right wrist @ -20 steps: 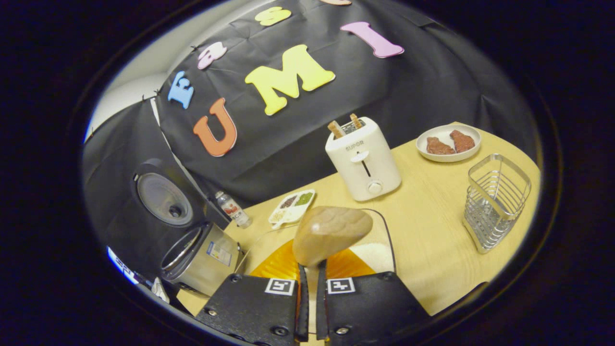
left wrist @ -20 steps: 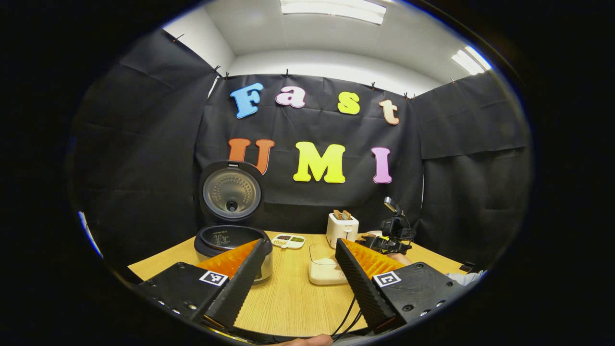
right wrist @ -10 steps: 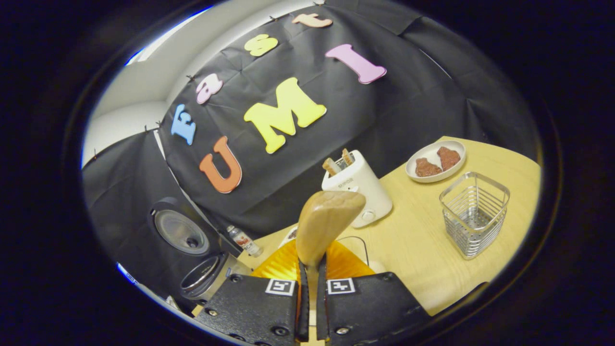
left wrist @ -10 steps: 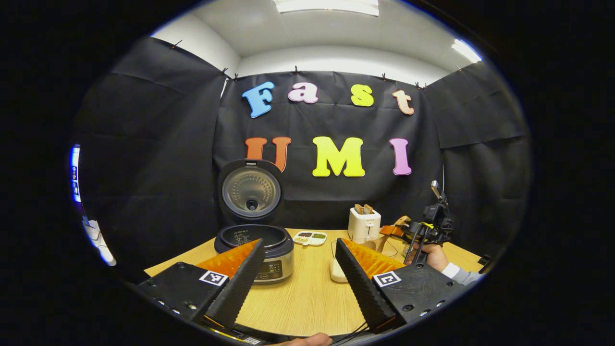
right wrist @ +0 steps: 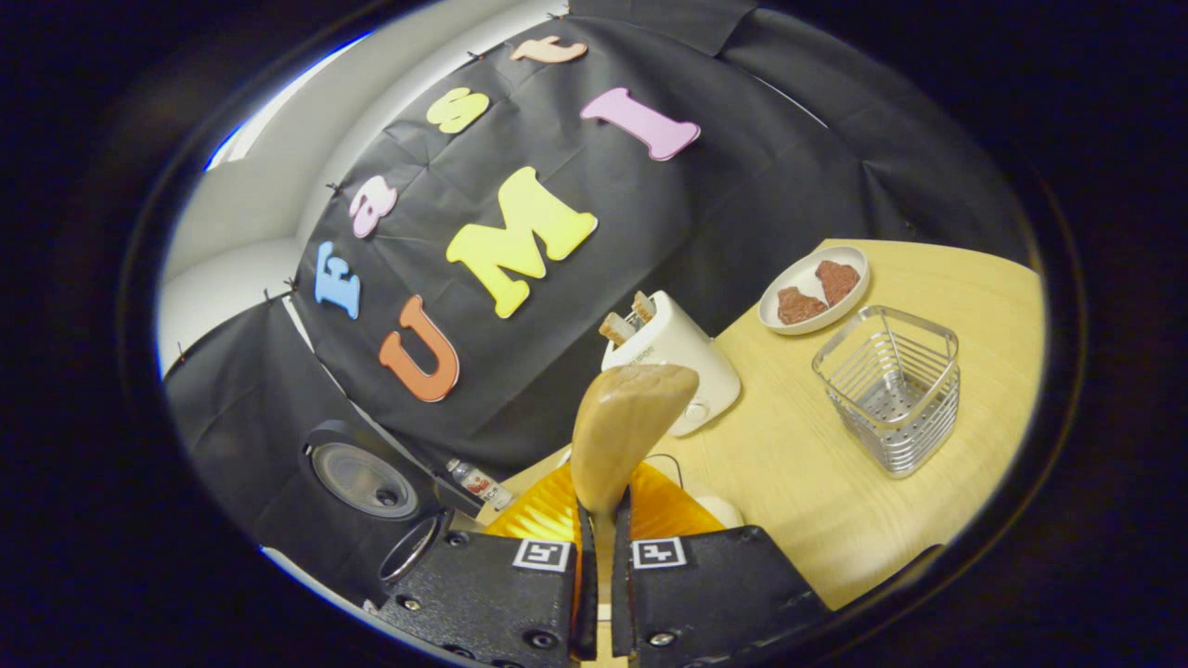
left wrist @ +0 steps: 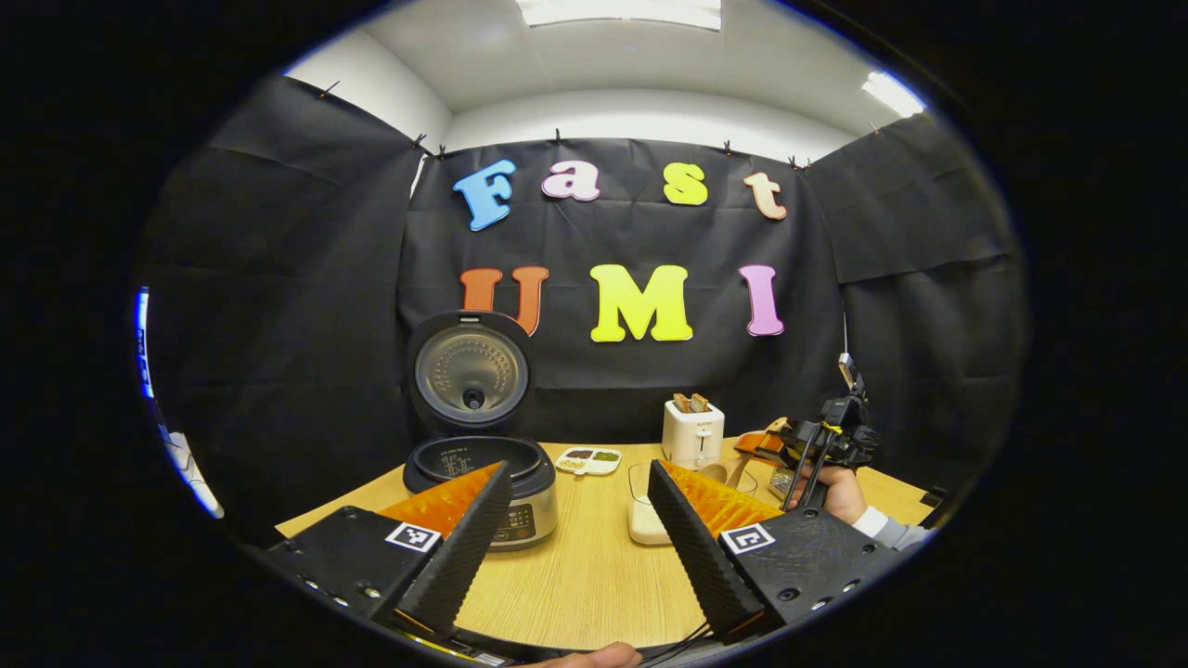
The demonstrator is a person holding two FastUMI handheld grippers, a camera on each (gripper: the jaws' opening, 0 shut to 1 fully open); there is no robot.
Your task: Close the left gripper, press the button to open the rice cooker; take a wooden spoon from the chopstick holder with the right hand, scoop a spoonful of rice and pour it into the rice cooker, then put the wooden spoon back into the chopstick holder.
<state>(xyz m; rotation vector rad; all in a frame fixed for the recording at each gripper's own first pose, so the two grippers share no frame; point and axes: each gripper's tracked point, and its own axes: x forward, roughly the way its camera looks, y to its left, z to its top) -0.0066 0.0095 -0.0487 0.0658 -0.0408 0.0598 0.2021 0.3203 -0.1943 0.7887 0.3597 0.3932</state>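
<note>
Since the earlier frames the right tongs [right wrist: 600, 566] have lifted and tilted: the wooden spoon [right wrist: 624, 430] now stands steeper in the right gripper view, and the rice container has slid almost out of sight beneath it.

Done: rice cooker [left wrist: 483, 475] lid up, pot exposed; spoon out of the chopstick holder [right wrist: 889, 388], which stands empty on the surface [right wrist: 817, 501].

Spoon bowl faces away, so whether it carries rice cannot be told. Left, at the least: return the spoon to the holder.

Right tongs pinch the spoon handle, bowl just above the tips. Left tongs [left wrist: 575, 543] spread wide, holding nothing, cooker behind the left finger.
</note>
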